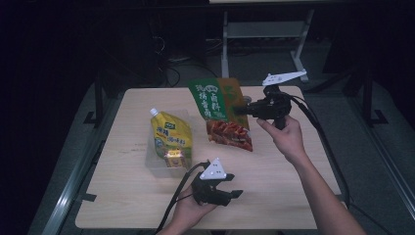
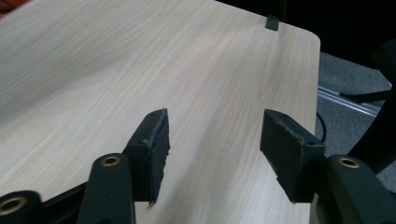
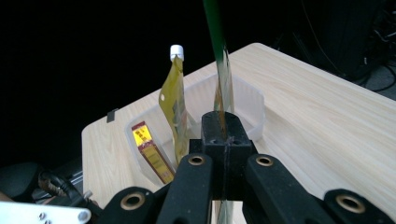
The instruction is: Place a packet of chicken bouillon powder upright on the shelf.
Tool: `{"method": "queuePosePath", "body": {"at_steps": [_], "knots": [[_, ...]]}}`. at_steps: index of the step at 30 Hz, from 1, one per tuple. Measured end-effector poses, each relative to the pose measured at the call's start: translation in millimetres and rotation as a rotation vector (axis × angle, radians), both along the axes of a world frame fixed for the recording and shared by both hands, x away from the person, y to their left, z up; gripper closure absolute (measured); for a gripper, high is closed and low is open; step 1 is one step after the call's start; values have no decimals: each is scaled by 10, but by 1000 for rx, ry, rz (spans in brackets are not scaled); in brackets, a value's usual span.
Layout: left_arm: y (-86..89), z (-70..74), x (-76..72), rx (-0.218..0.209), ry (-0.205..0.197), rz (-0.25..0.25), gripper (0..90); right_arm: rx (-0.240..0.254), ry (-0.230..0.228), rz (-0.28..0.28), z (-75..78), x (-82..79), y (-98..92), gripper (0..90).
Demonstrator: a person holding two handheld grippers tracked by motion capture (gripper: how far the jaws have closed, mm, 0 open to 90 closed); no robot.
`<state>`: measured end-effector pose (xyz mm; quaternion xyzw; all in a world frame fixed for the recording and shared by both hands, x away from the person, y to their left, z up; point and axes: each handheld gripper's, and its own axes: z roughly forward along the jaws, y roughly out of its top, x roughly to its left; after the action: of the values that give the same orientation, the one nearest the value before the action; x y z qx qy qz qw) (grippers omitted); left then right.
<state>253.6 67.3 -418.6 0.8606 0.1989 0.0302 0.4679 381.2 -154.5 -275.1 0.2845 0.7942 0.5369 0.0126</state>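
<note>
The right gripper (image 1: 243, 108) is clamping the green-and-red packet (image 1: 222, 112) by its right edge, holding it in the air over the far middle of the table (image 1: 274, 196), just right of the clear tub (image 3: 247, 105) containing the yellow spouted pouch (image 1: 171, 137). The left gripper (image 1: 234, 188) is hovering released and empty near the table's near edge

Both grippers are matte black. The left gripper (image 1: 235, 194) carries a grey three-cornered plate with dark dots, and a black cable trails from its body. The right gripper (image 1: 238, 110) bears a like plate and cable. Brass-ringed pivots sit in the arms behind the pads (image 2: 154, 144), whose edges are frayed. Forearms are unsleeved.
</note>
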Motion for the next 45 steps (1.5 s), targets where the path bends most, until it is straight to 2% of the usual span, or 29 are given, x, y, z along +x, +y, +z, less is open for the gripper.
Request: {"method": "queuePosePath", "body": {"at_steps": [9,16,18,26,35,45], "knots": [[46,-34,-19,6,-4,-5,374,-1,-1,21,12,111,171,900],[88,-29,-11,-6,-4,-3,366,-6,-7,47,26,207,322,900],[92,-32,-11,-7,-9,-4,366,-1,-4,55,28,219,334,900],[98,-42,-8,-38,10,0,355,2,-13,79,80,310,452,900],[107,-49,-5,-40,8,0,347,3,-18,99,147,367,565,900],[104,-30,12,-44,-4,-15,335,16,-6,99,113,449,636,900]]}}
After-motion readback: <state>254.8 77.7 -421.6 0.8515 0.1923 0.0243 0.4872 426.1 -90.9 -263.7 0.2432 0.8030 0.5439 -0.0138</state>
